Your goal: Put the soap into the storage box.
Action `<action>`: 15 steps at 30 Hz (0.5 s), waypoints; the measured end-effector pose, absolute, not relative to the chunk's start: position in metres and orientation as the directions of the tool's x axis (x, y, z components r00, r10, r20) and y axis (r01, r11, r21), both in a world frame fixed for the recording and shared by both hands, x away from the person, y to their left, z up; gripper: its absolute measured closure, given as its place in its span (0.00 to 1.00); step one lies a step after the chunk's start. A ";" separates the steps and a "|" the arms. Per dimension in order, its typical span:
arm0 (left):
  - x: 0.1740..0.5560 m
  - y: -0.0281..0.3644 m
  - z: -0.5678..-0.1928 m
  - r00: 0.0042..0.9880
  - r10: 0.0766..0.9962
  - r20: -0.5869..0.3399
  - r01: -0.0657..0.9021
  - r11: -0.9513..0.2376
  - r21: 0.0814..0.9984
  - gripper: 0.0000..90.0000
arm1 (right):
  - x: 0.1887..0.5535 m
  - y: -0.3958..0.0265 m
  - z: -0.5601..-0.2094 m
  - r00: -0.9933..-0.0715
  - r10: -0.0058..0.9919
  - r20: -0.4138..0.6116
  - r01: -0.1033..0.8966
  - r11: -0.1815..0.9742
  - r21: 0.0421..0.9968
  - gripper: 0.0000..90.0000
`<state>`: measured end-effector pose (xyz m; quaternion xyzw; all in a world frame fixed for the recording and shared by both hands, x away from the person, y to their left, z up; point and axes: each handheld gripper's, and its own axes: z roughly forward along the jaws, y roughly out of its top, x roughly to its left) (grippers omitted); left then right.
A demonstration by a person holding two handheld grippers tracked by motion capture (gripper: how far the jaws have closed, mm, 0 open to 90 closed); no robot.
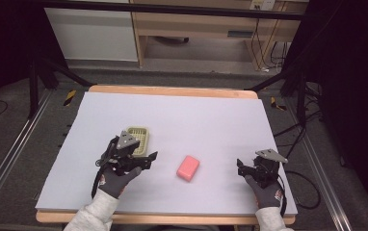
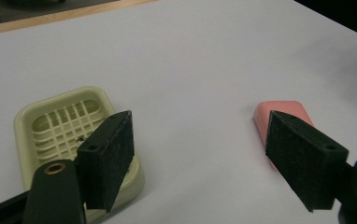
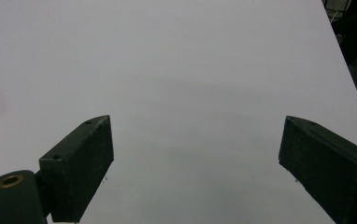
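At the left of the white surface point(image 1: 182, 120), the left tongs point(image 1: 148, 158) hang with jaws spread and nothing between them, just in front of a pale green soap dish point(image 1: 138, 137) whose slatted floor lies bare. In the left gripper view one jaw stands over the dish's point(image 2: 64, 123) near corner and the other over the near end of the pink soap bar point(image 2: 279, 114), which rests flat on the surface, apart from the dish and to its right. The work in hand looks to be getting that soap bar point(image 1: 188, 167) into the dish. The risks from here: a low swing across could nudge the light dish askew, and a smooth, rounded bar may squirt from the pads if pinched off-centre or near an edge. Farther right, the right tongs point(image 1: 247, 168) hover wide apart over bare surface, well clear of the bar. The left hand point(image 1: 117, 180) and its gripper cover the dish's near rim from above, and how close the jaws ride to the surface cannot be judged. The pink smear at the edge of the right gripper view is too blurred to name.
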<state>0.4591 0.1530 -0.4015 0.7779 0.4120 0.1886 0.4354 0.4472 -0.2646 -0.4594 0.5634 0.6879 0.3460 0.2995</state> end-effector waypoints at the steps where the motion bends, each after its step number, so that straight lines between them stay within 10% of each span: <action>1: 0.459 0.149 -0.402 0.594 0.802 -0.061 0.475 -0.289 0.831 0.26 | 0.447 -0.265 -0.459 -0.185 0.983 -0.022 0.569 0.125 0.813 0.12; 15: 0.461 0.128 -0.406 0.627 0.777 -0.053 0.474 -0.326 0.818 0.25 | 0.447 -0.264 -0.460 -0.183 0.983 -0.030 0.573 0.132 0.809 0.11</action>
